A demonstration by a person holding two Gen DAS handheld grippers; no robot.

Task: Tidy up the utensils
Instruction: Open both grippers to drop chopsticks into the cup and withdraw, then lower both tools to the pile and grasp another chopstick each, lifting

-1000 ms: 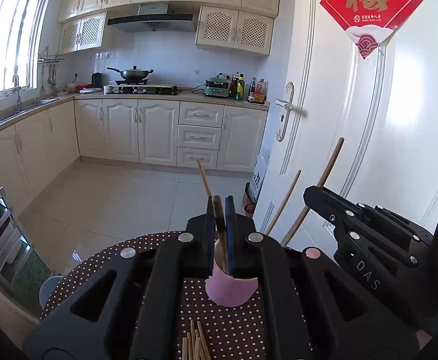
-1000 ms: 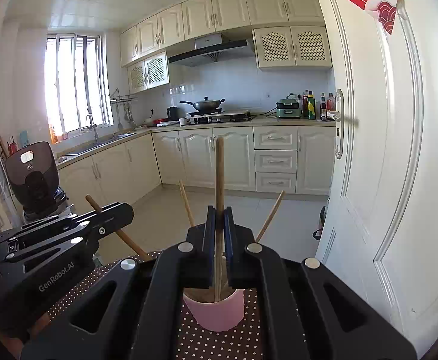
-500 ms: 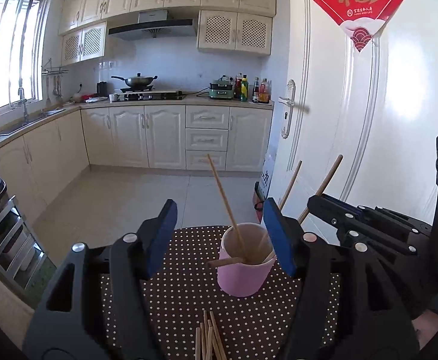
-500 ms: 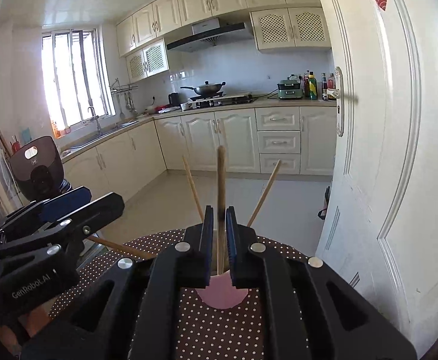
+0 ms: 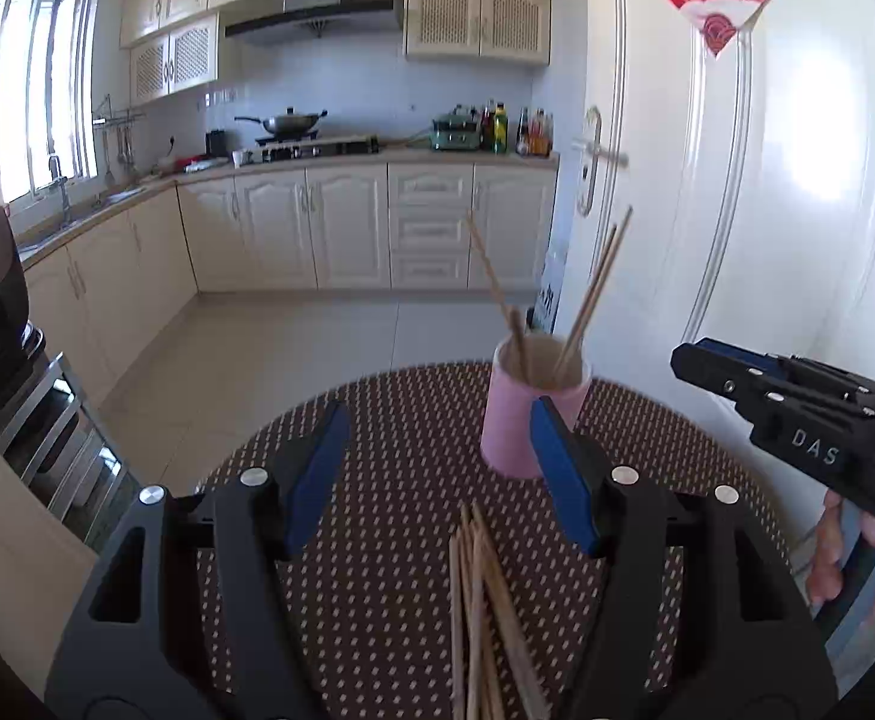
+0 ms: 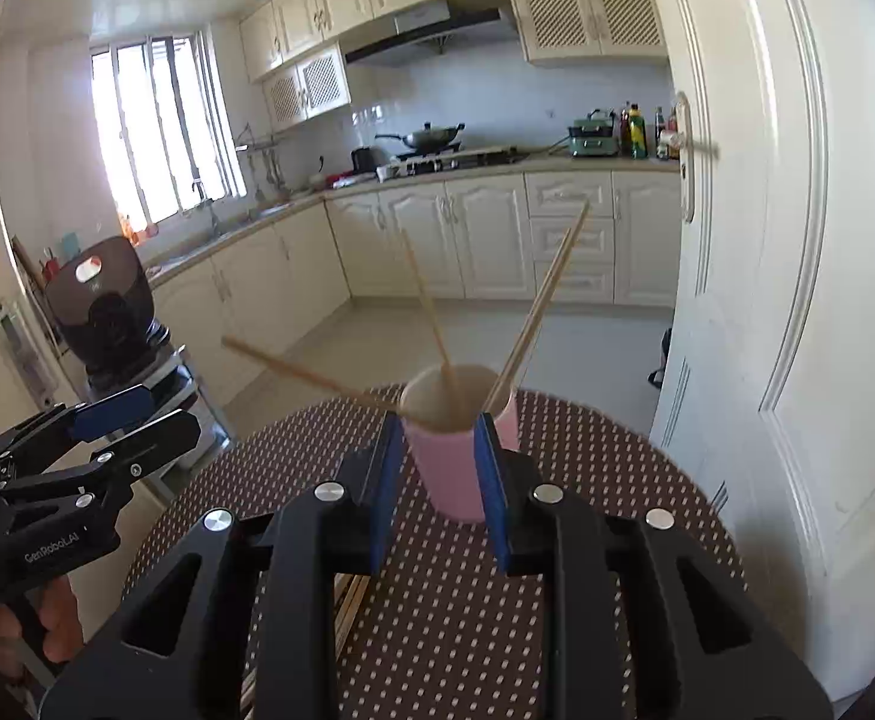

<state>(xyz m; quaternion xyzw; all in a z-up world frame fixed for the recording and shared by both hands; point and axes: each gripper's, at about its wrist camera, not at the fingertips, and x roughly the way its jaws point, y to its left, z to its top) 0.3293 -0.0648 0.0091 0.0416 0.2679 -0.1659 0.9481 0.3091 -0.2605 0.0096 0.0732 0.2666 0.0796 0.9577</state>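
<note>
A pink cup [image 5: 521, 420] stands on the round dotted table [image 5: 389, 444] and holds several wooden chopsticks [image 5: 593, 288] that lean outward. In the right wrist view the cup [image 6: 449, 474] holds chopsticks [image 6: 542, 300] too, one leaning far left. A bundle of loose chopsticks [image 5: 485, 606] lies on the table in front of my left gripper [image 5: 437, 480], which is open and empty, a little back from the cup. My right gripper [image 6: 437, 480] is open and empty, just before the cup. It also shows from the side in the left wrist view [image 5: 737, 378].
A white door [image 6: 797, 300] stands close on the right of the table. A black appliance on a metal rack [image 6: 107, 306] stands at the left. Kitchen cabinets and floor lie beyond the table edge.
My left gripper opened and let its chopstick into the cup, then drew back. My right gripper opened, released its chopstick into the cup and also drew back.
</note>
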